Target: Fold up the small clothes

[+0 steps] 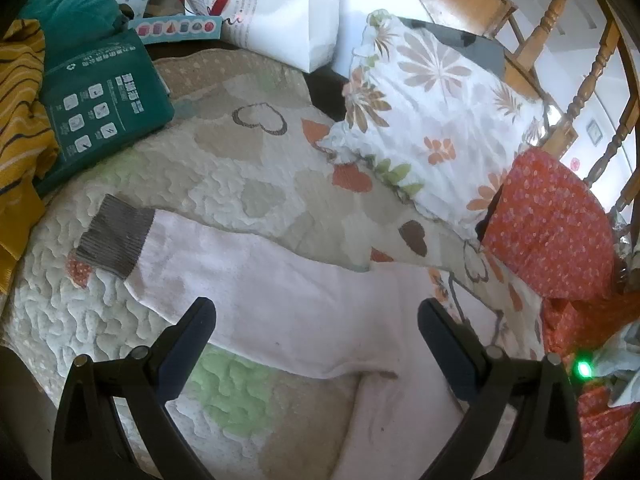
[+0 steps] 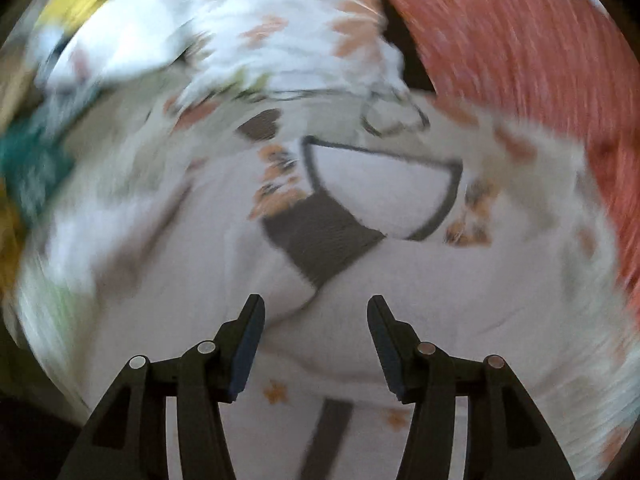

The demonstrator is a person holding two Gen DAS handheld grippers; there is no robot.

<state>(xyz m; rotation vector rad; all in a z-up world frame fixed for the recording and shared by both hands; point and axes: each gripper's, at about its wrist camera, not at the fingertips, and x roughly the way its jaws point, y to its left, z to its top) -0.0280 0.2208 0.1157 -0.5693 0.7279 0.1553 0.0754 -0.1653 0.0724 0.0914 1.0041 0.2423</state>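
Observation:
A small pale pink garment (image 1: pixel 304 304) lies flat on a quilted bedspread (image 1: pixel 224 160). One sleeve stretches to the upper left and ends in a grey ribbed cuff (image 1: pixel 114 236). My left gripper (image 1: pixel 316 312) is open wide, just above the sleeve near the body, empty. In the blurred right wrist view the pink garment (image 2: pixel 460 292) has its other sleeve folded in, its grey cuff (image 2: pixel 320 236) lying near the grey-trimmed neckline (image 2: pixel 384 192). My right gripper (image 2: pixel 316 312) is open and empty, above the folded sleeve.
A floral pillow (image 1: pixel 432 108) and an orange dotted cloth (image 1: pixel 548 224) lie at the right. A green package (image 1: pixel 96 96), a yellow striped cloth (image 1: pixel 20 104) and a white bag (image 1: pixel 288 12) sit at the back left. Wooden chairs (image 1: pixel 560 40) stand behind.

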